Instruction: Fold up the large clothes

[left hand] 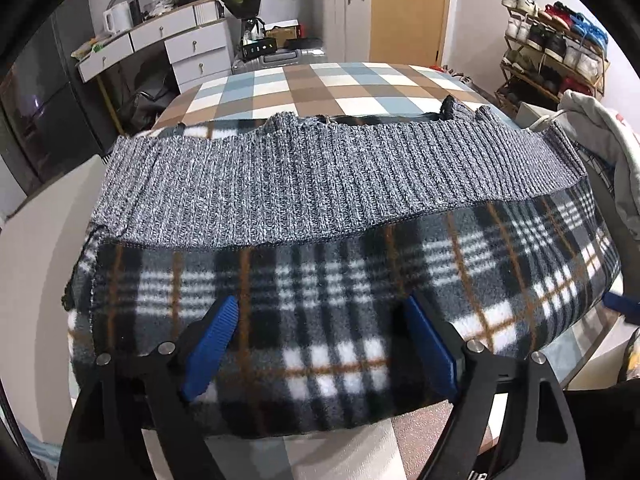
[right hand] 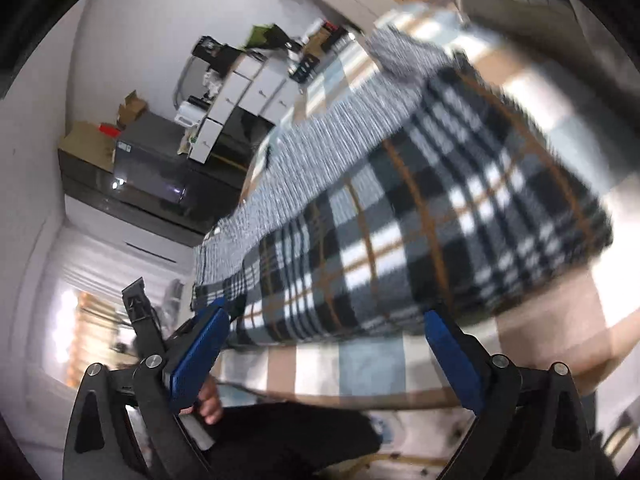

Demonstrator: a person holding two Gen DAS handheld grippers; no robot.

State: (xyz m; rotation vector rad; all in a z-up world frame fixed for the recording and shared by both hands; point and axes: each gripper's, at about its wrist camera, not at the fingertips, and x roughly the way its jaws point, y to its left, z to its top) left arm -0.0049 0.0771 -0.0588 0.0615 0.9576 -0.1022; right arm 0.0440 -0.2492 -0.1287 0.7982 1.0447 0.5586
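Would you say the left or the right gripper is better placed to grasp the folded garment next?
Left, probably: the left gripper is open directly over the plaid garment, whereas the right gripper sits at its edge.

Checked bed [left hand: 280,88]; folded plaid garment [left hand: 320,300] atop.

Plaid garment [left hand: 320,292]: soft matt fleece; its band [left hand: 312,184] coarse ribbed knit. Finger pads [left hand: 212,344]: ridged blue plastic.

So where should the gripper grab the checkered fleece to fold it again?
Probably the near plaid edge of the checkered fleece, coming in from the front. That thick folded edge lies right by the open left gripper, so its fingers could slide around it.
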